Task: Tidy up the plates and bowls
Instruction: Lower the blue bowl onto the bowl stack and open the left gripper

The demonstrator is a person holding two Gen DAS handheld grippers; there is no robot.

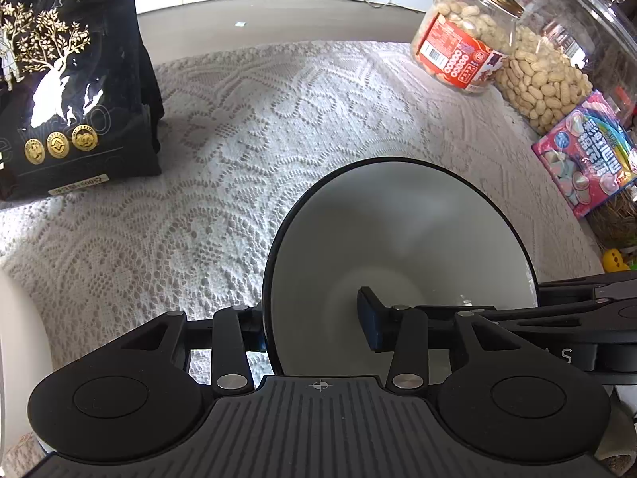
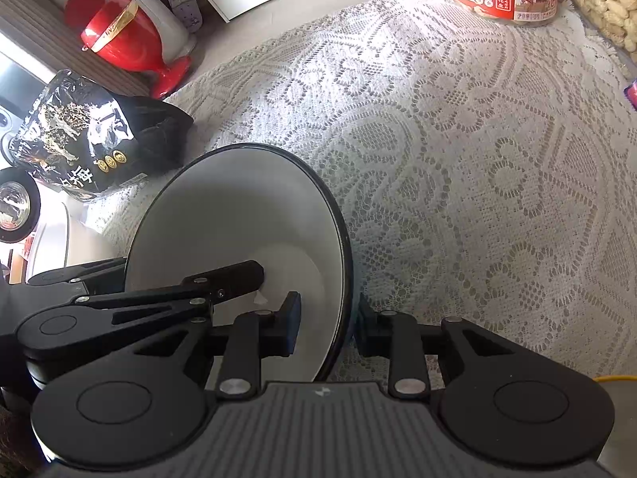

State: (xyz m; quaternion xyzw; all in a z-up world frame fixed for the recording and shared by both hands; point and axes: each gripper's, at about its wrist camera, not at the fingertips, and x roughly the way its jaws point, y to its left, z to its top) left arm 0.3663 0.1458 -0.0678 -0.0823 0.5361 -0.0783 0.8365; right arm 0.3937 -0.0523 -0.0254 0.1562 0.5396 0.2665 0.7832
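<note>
A white bowl (image 1: 398,219) (image 2: 239,207) with a dark rim and dark outside sits tilted over the lace tablecloth (image 1: 239,139). My left gripper (image 1: 314,326) straddles its near-left rim. One pad is outside and the other hangs inside, well clear of the wall, so it is open. My right gripper (image 2: 327,324) clamps the opposite rim, with one pad inside and one outside, shut on the bowl. One finger of the left gripper (image 2: 239,275) reaches into the bowl in the right wrist view. The right gripper's arm (image 1: 577,306) enters the left wrist view from the right.
A black gold-printed bag (image 1: 67,79) (image 2: 79,139) stands at the left. Two peanut jars (image 1: 462,44) (image 1: 557,59) and a pink candy pack (image 1: 589,155) line the right side. A red vessel (image 2: 119,36) stands beyond the table's far-left edge.
</note>
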